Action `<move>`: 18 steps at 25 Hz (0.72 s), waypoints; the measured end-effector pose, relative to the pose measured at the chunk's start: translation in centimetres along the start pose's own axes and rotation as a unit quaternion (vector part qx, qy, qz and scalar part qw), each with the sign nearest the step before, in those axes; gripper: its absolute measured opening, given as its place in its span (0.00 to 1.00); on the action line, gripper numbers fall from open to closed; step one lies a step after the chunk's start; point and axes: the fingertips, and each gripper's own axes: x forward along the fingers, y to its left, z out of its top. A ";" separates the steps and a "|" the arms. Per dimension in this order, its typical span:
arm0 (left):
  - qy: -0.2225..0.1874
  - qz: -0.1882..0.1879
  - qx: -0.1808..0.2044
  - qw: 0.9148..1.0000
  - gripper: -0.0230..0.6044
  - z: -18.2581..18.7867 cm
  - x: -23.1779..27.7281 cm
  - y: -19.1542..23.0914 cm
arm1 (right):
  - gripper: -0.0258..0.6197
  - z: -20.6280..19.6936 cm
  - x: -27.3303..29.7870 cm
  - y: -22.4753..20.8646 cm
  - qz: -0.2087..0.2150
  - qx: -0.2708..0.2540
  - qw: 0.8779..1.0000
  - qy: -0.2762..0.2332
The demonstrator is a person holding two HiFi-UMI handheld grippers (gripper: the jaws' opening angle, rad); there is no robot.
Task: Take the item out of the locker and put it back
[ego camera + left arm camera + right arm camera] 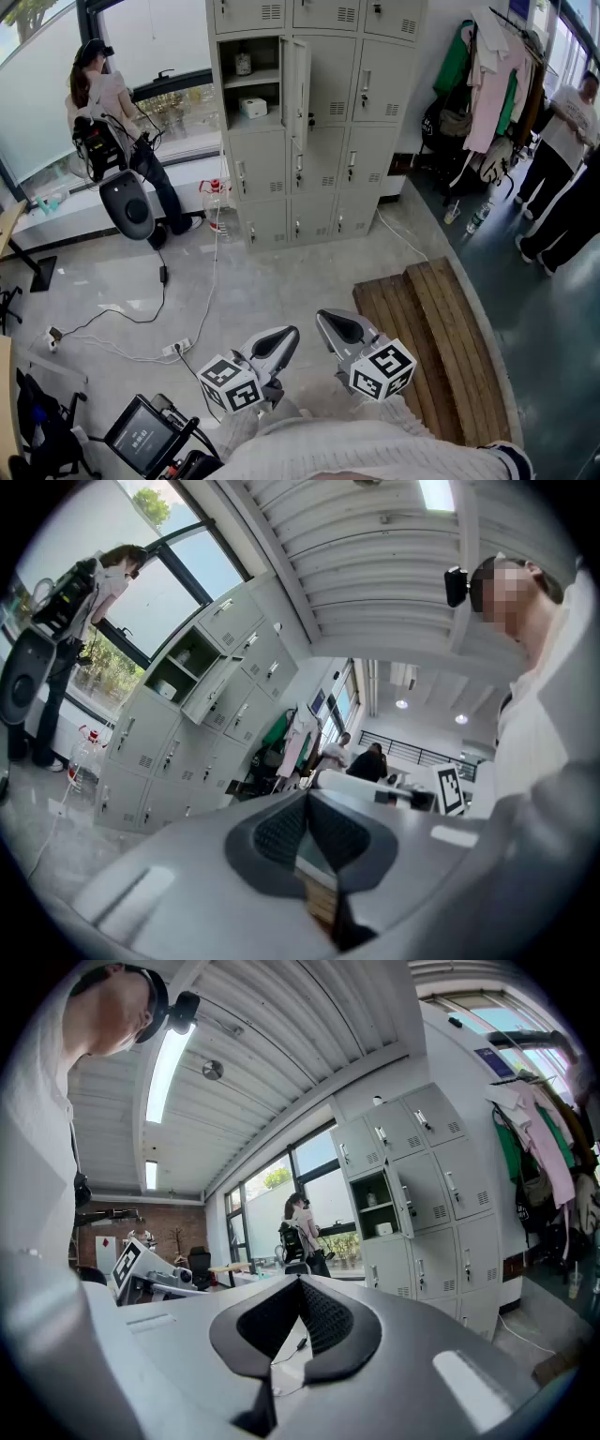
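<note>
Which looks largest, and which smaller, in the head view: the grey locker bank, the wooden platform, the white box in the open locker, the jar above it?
1. the locker bank, cut off at the top edge
2. the wooden platform, though it lies nearer the camera
3. the white box and the jar: both tiny and about alike, so I do not rank them

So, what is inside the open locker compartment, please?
The open compartment has one shelf. A small jar-like container stands on it, and a white boxy item lies below. What the closed lockers hold cannot be seen.
</note>
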 end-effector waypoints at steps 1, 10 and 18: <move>0.001 0.003 -0.001 1.000 0.04 -0.1 0.1 0.2 | 0.04 -0.1 0.1 -0.1 0.001 -0.002 1.000 0.001; -0.005 0.011 -0.003 1.000 0.05 1.0 2.3 4.4 | 0.04 -0.7 4.5 -2.1 0.023 -0.009 1.000 0.015; -0.006 -0.009 0.006 1.000 0.05 6.3 7.1 13.5 | 0.04 2.0 14.1 -8.6 0.002 -0.028 1.000 0.008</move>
